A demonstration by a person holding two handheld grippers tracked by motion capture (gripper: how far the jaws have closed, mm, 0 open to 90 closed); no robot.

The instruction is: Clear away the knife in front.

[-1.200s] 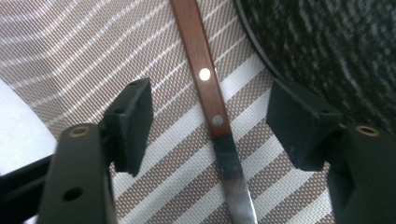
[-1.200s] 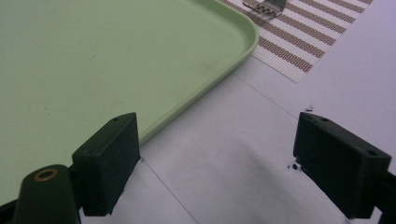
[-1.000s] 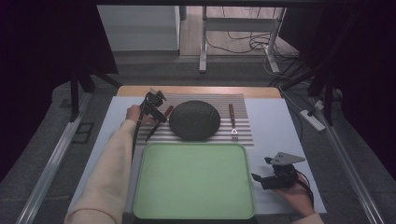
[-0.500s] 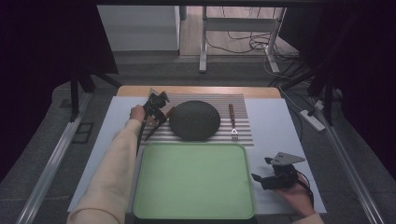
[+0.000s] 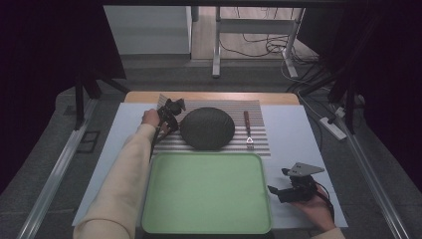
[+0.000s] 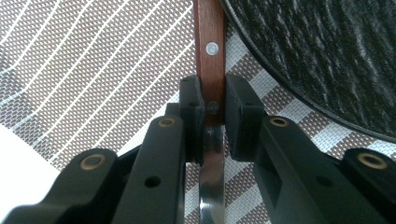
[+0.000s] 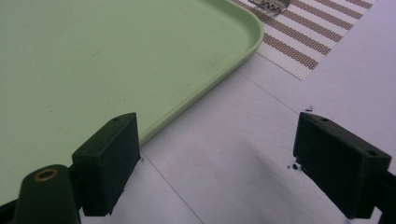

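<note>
We are closing the left tool (image 6: 212, 119) on the wooden-handled steel knife (image 6: 210, 56), lying on the brown striped woven placemat (image 6: 93, 70) just beside the round black slate plate (image 6: 327, 56). We should be lifting it straight, clear of the plate's rim. The right tool (image 7: 217, 163) is resting open near the pale green plastic tray (image 7: 93, 60).

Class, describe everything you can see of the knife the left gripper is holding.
The knife has a reddish-brown wooden handle with silver rivets and a shiny metal blade running toward the camera. It lies flat on the striped placemat, close beside the dark textured plate. The left gripper has its jaws closed on the handle where it meets the blade. Its tip is hidden below the jaws.
</note>
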